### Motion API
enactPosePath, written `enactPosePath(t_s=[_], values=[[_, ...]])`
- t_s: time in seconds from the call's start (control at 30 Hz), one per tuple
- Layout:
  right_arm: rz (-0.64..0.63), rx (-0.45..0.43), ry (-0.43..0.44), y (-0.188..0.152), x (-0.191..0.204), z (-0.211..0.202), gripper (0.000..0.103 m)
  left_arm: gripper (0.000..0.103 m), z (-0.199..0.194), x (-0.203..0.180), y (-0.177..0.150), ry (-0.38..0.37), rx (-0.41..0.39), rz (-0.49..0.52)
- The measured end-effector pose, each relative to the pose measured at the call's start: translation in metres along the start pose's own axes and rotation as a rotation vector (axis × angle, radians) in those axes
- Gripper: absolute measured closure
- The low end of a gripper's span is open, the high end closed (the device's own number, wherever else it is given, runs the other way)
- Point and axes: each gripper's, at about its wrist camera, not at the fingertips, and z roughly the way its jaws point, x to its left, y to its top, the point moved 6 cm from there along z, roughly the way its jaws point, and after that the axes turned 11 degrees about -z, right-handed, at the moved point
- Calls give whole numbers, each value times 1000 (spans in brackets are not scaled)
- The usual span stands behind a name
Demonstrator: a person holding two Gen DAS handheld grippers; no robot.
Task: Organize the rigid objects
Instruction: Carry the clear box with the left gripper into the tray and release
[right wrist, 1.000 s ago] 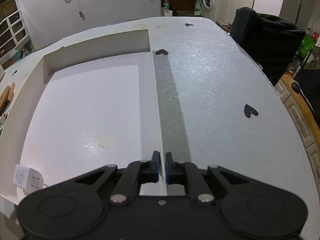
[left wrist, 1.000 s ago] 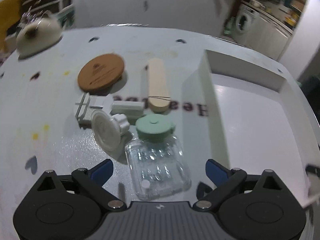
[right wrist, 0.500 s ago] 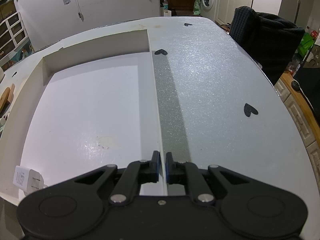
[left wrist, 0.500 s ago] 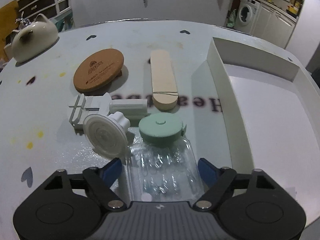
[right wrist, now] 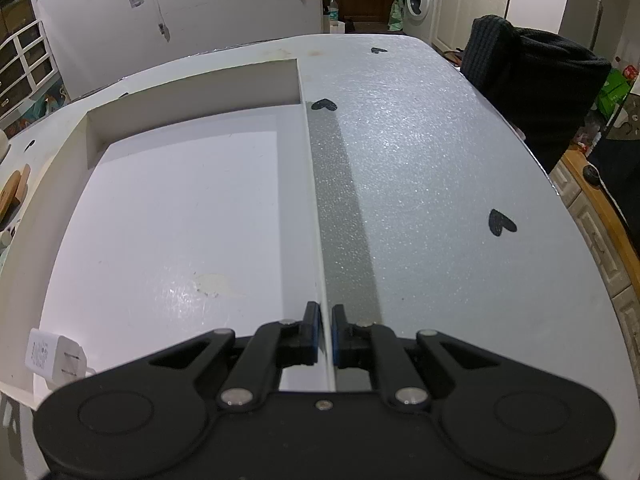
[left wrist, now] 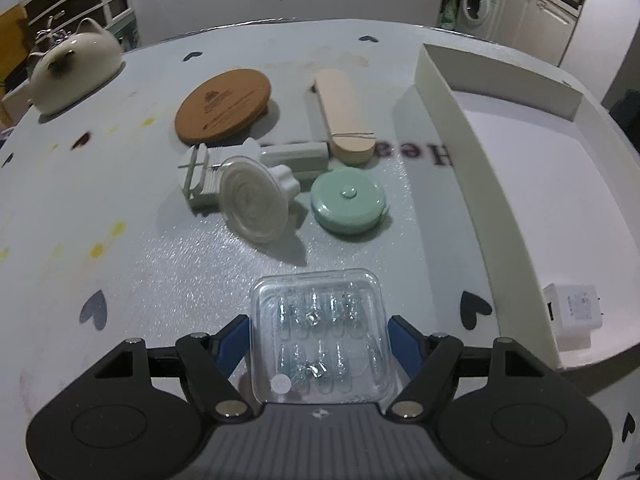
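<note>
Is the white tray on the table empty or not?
Not empty: a white charger lies in the near corner of the tray.

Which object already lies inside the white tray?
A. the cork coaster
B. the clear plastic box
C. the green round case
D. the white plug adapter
D. The white plug adapter lies on the floor of the white tray near its front corner, while the green round case and the cork coaster rest on the table outside it, and the clear plastic box sits between the fingers of the left gripper.
</note>
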Motion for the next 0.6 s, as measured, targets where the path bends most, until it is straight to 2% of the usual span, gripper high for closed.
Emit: enactPosePath(t_s=[0.1, 0.23, 0.3, 0.47, 0.6], values=[[0, 0, -1, 0, 0, 0, 96, 22, 3, -3, 2, 20, 7, -31], [-1, 0, 0, 0, 0, 0, 96, 29, 3, -6, 6, 24, 2, -50], [-1, 1, 0, 0, 0, 0, 96, 29, 3, -3, 9, 22, 5, -86], [-2, -1, 3, 0, 0, 0, 96, 29, -17, -6, 30, -21, -58, -178], [-4, -2, 4, 0, 0, 0, 96, 29, -41, -26, 56, -88, -123, -199]])
